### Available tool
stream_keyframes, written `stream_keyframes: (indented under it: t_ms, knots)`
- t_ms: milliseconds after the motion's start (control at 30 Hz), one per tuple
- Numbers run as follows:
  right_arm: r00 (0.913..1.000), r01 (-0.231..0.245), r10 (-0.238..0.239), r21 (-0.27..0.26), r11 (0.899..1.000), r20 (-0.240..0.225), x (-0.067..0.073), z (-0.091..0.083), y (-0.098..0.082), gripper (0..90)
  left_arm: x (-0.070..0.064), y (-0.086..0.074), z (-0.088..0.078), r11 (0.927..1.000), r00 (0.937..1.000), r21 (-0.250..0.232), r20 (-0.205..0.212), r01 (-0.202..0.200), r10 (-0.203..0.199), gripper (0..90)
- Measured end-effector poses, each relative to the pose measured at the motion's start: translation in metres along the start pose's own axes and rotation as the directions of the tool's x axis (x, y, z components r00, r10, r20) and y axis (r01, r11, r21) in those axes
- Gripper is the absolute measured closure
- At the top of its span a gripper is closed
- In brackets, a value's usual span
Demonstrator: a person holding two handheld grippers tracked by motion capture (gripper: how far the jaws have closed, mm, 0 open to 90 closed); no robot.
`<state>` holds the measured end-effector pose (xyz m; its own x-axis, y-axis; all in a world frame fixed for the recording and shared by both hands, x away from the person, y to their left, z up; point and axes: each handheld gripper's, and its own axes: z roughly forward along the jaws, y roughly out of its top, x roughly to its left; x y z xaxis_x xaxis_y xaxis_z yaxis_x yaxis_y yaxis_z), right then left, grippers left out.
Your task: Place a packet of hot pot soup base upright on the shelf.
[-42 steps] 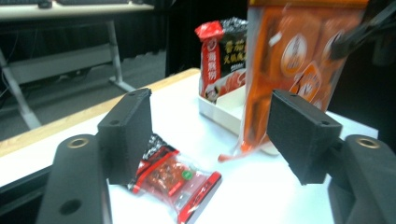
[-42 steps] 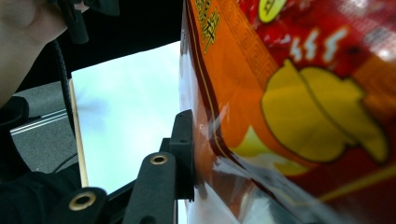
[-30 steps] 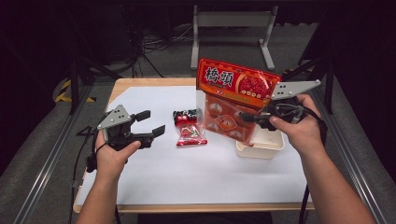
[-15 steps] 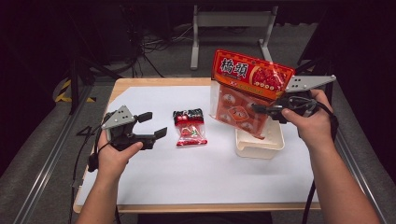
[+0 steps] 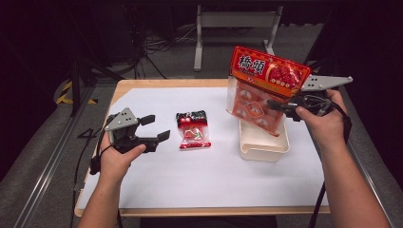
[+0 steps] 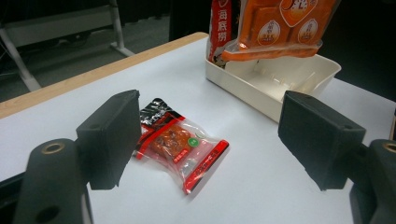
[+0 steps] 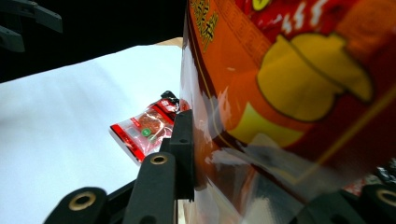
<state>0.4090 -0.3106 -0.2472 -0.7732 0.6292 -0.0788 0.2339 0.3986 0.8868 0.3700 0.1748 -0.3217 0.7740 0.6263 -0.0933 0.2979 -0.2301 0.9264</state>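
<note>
1. Red and orange foil is what the right gripper (image 5: 284, 105) is clamped on: a large snack bag (image 5: 266, 88) printed with bold characters, held up by its side. In the right gripper view the near jaw pad presses flat against the clear lower part of the bag.
2. Against the earlier frames, the bag has travelled toward the right of the table and risen. A second ago it stood low in front of the cream tray (image 5: 264, 142), covering much of it; now it hangs over the tray's far end, with its lower edge at the rim and most of the tray's inside bare.
3. The right hand (image 5: 321, 116) has shifted right along with it, now beyond the tray's right side.
4. The left gripper (image 5: 152, 128) has kept its place at the left of the table. Its jaws stand wide apart with nothing between them, as the left gripper view shows, and they point toward the small red packet (image 5: 192, 129).
5. That packet has not moved: it lies flat on the white sheet (image 5: 190, 180), between the left gripper and the tray, well apart from both.
6. The white sheet covers nearly the whole wooden tabletop (image 5: 157, 83), whose pale edge shows along the far and near sides.
7. Beyond the table the room is dark: a grey floor, a metal stand (image 5: 233, 21) with splayed legs, loose cables, and yellow-and-black tape (image 5: 66, 92) at the far left.
</note>
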Motion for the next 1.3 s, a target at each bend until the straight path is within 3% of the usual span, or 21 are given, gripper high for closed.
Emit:
stream_keyframes:
  t_ms: [633, 1033, 1300]
  knots:
    - [0.9974, -0.037, 0.038, -0.024, 0.999, 0.061, -0.013, -0.004, -0.026, 70.6, 0.003, -0.003, 0.004, 0.9997, 1.0000, 0.023, -0.003, 0.002, -0.002, 22.0]
    - [0.9881, -0.093, 0.098, -0.047, 0.995, 0.118, -0.017, -0.002, -0.043, 70.6, 0.005, -0.005, 0.006, 0.9995, 0.9999, 0.029, -0.002, 0.010, -0.010, 21.9]
    - [0.9828, -0.115, 0.117, -0.020, 0.993, 0.143, -0.015, 0.006, -0.050, 70.6, 0.005, -0.006, 0.005, 0.9995, 0.9999, 0.027, -0.005, 0.014, -0.013, 21.9]
